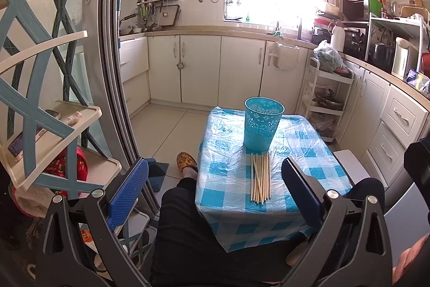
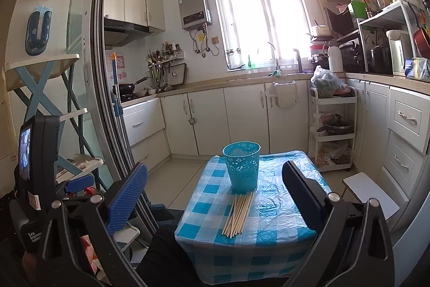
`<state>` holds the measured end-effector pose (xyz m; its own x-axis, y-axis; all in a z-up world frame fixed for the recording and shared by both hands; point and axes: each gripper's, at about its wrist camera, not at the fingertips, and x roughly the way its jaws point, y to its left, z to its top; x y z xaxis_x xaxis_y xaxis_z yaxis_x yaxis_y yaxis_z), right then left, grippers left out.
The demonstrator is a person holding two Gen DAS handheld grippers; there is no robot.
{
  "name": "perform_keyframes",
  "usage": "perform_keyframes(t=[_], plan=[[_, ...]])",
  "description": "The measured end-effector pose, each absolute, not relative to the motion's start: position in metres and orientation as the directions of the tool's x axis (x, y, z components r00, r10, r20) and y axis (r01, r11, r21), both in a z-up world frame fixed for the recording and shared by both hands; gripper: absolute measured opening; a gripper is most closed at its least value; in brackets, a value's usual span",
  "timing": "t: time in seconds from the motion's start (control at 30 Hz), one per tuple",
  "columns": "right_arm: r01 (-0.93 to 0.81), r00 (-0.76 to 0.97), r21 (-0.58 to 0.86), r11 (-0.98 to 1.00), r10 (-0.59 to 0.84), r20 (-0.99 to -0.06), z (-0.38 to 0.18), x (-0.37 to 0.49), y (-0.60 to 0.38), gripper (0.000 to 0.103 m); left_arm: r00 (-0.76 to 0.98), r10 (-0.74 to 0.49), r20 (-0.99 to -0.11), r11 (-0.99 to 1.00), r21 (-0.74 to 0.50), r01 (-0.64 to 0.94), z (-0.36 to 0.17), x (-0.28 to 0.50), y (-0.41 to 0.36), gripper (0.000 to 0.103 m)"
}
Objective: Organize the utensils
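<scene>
A bundle of several wooden chopsticks (image 1: pixel 260 178) lies on a small table with a blue checked cloth (image 1: pixel 228 195). A blue perforated cup (image 1: pixel 262 124) stands upright just behind them. Both show in the right wrist view too: chopsticks (image 2: pixel 239 214), cup (image 2: pixel 242 166), table (image 2: pixel 268 241). My left gripper (image 1: pixel 215 188) is open and empty, held back from the table's near edge. My right gripper (image 2: pixel 215 192) is open and empty, also short of the table. The left gripper's body shows at the left of the right wrist view (image 2: pixel 35 179).
A blue-and-white shelf rack (image 1: pixel 53 125) and a sliding door frame (image 1: pixel 113 71) stand to the left. A white trolley (image 2: pixel 333 131) and a white stool (image 2: pixel 371 192) stand to the right. Kitchen cabinets (image 2: pixel 242 117) line the back. My legs (image 1: pixel 182 227) are by the table.
</scene>
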<state>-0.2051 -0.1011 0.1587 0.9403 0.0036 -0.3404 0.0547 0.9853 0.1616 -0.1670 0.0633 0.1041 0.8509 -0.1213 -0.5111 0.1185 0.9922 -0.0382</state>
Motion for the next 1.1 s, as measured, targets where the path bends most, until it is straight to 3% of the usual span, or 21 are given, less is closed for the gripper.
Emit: perform_keyframes(t=[1.1], plan=[[0.046,0.939,0.139,0.989,0.004,-0.343,0.1557,-0.2031,-0.0946,0.096,0.835,-0.129,-0.535,0.991,-0.051,0.121,0.1018,-0.1643,0.0628,0.095]])
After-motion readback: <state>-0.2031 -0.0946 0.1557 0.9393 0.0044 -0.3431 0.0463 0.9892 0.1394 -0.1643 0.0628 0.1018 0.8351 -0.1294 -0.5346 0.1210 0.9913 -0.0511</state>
